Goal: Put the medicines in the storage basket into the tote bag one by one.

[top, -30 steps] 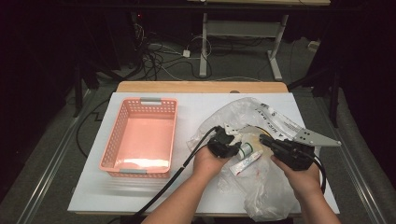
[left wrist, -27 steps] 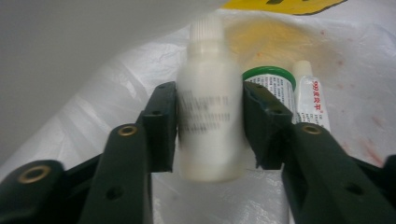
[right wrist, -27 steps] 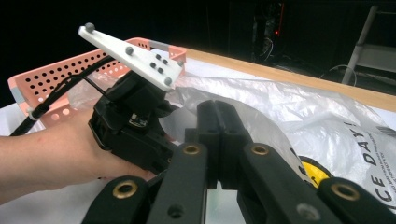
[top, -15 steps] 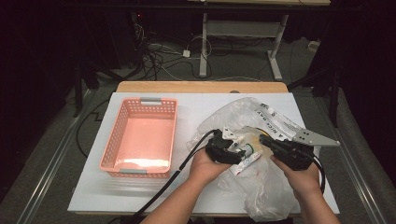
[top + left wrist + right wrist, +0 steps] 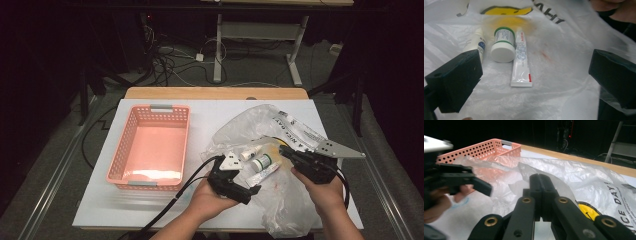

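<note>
Patience is the trick here imo: the right gripper (image 5: 541, 195) looks clenched on a fold of the thin clear plastic bag (image 5: 290, 210) and should keep that film pinned while the left gripper (image 5: 534, 75), jaws spread wide, goes in low and straight for one item. White squeeze tube with red print (image 5: 521, 67) lies flat on the bag just ahead, between the jaws but closer to the left one, touching the little green-banded white-capped jar (image 5: 503, 46), with a small white bottle (image 5: 475, 43) partly hidden behind that left jaw and the pink perforated plastic basket (image 5: 149, 150) sitting well off to the left.
</note>
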Motion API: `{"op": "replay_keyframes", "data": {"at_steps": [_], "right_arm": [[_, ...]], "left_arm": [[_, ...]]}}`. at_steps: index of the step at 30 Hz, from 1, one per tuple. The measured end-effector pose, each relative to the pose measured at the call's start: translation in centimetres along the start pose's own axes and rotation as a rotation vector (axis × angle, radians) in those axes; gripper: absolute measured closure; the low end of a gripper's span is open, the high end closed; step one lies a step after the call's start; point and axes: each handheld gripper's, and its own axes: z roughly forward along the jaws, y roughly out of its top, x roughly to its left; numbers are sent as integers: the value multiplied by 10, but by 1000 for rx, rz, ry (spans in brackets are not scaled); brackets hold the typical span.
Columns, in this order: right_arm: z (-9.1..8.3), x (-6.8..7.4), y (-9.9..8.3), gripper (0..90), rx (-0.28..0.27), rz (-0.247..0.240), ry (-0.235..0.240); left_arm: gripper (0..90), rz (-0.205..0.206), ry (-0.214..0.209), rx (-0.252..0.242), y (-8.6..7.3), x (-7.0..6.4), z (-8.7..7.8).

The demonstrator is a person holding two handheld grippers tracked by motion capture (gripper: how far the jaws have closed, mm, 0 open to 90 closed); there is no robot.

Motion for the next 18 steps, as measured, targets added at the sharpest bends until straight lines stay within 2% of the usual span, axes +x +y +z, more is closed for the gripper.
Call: {"op": "replay_keyframes", "data": {"at_steps": [6, 10, 13, 15, 18], "right_arm": [[-1, 0, 0, 900, 1, -6, -2], [-1, 0, 0, 900, 1, -4, -5], [-2, -1, 1, 900, 2, -6, -10], [-3, -3, 2, 900, 4, -6, -16], [-4, -7, 2, 900, 7, -2, -24]], "left_arm": [[0, 66, 25, -34, -9, -14, -29], [0, 71, 45, -51, -18, -19, -46], [0, 50, 55, -57, -28, -18, -56], [0, 46, 64, -49, -35, -18, -60], [0, 19, 88, -40, -45, -12, -63]]}}
